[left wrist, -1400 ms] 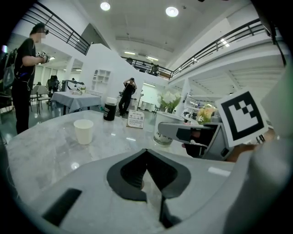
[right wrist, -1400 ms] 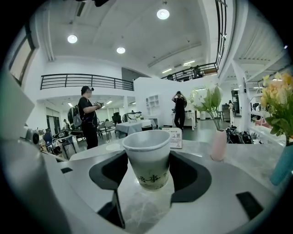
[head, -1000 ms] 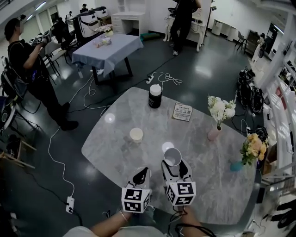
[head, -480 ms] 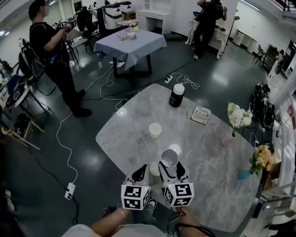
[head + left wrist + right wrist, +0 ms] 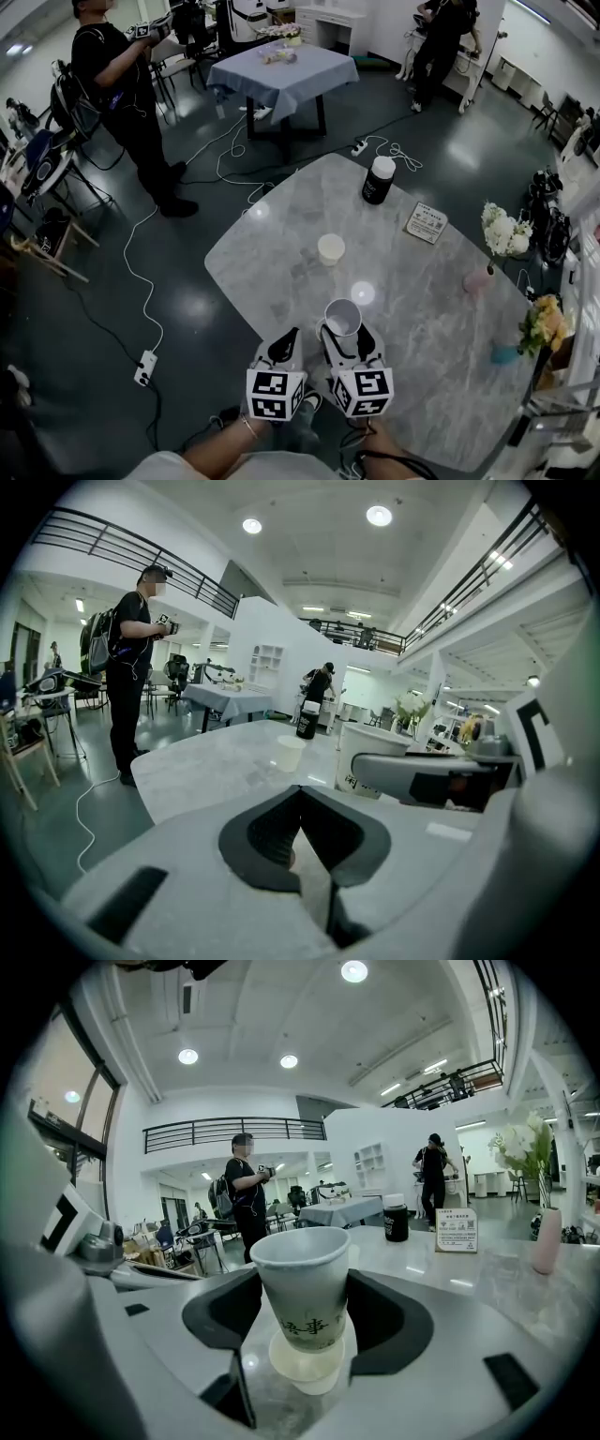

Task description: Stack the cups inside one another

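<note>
My right gripper is shut on a white paper cup with dark print, held upright over the near part of the marble table. Directly beneath it stands a cream cup; the held cup's base sits at or just inside its rim. That lower cup is hidden in the head view. A third cup stands alone further out on the table. Just left of the held cup, my left gripper is shut and holds nothing.
A black bottle with a white lid and a sign card stand at the table's far side. Flower vases are along the right edge. A person and a cloth-covered table are beyond; cables lie on the floor.
The head view has swung, shifting the table rightward in frame. The held cup now covers the cream cup that showed beside it half a second ago. The left gripper stays shut.
</note>
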Demonstrator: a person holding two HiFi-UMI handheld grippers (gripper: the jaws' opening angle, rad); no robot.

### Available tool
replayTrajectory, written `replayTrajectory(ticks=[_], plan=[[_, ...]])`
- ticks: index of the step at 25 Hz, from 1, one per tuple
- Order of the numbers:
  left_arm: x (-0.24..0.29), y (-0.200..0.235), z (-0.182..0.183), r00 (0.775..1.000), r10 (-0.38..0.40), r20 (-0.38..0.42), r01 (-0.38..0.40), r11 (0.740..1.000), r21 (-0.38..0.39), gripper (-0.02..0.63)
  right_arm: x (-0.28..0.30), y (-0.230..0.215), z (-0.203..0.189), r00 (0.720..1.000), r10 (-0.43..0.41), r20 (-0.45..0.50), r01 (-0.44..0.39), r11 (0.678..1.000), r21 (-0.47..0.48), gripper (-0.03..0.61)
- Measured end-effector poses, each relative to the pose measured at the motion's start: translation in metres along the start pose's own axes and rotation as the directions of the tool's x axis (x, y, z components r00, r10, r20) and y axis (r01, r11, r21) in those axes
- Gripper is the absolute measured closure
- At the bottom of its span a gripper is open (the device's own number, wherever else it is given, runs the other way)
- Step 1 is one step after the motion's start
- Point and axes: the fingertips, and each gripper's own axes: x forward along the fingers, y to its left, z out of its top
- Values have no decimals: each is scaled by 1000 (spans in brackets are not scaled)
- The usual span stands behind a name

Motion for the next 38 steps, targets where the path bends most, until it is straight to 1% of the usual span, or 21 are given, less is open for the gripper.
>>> replayTrajectory(ticks=[9, 12, 16, 20, 28, 38], plan=[[1, 7, -12, 1000, 17, -22, -17, 1000, 0, 611, 4, 2, -18, 1000, 13, -28, -12, 1000, 10, 322], [3, 8, -14, 999, 19, -29, -19, 1000, -1, 611, 7, 2, -23, 999, 13, -39, -13, 1000, -5, 322], [6, 8, -18, 999, 20, -39, -20, 1000, -5, 611, 9, 1, -36, 996, -12, -85, 8, 999, -41, 319], [10, 8, -24, 999, 20, -50, -20, 1000, -8, 611, 8, 0, -50, 992, 1, -129, -4, 1000, -30, 302], [15, 11, -26, 998, 22, -60, -23, 1000, -17, 611, 4, 5, -59, 985, 27, -168, -34, 999, -36, 295], [16, 13, -27, 998, 22, -60, -23, 999, -24, 611, -6, 10, -55, 986, 31, -161, -36, 999, -28, 296]])
